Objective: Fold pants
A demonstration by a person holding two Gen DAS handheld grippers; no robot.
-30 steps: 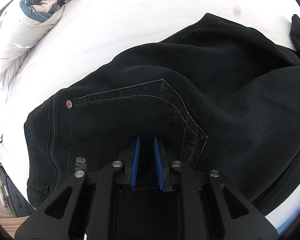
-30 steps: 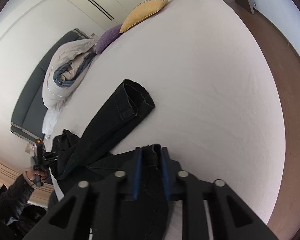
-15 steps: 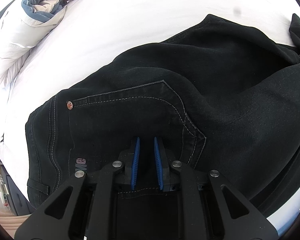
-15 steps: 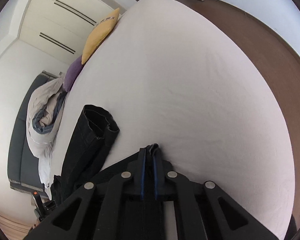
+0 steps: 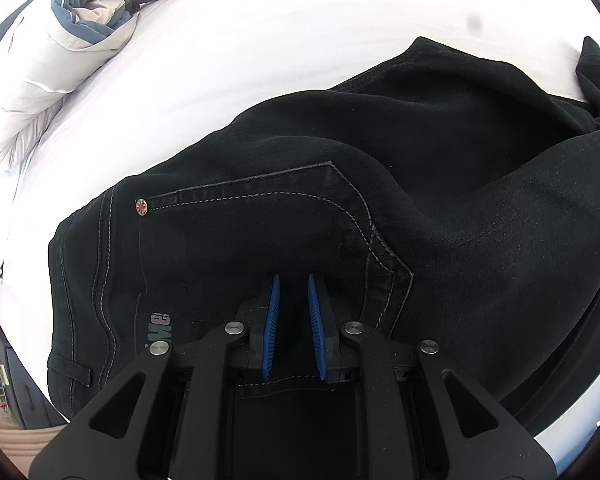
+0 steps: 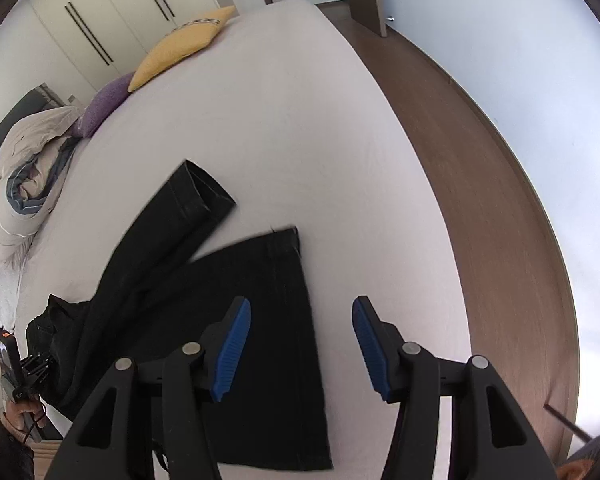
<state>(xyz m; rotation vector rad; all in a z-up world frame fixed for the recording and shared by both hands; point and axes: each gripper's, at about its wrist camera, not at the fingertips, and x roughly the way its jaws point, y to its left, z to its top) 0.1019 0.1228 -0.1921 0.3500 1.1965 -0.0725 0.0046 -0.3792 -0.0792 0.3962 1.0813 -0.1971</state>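
white bed sheet (image 6: pixel 300 120), yellow cushion (image 6: pixel 180 46) at far edge, purple cushion (image 6: pixel 108 100) just beside it, touching; rumpled grey-blue duvet (image 6: pixel 24 184) next to purple cushion; white wardrobe doors (image 6: pixel 112 16) behind; brown wood floor (image 6: pixel 480 200) alongside bed

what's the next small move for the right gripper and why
Probably reach for the far leg's cuff. The right gripper is open and empty above the near leg, which lies flat; the far leg splays apart, unaligned. The left gripper pins the waist.
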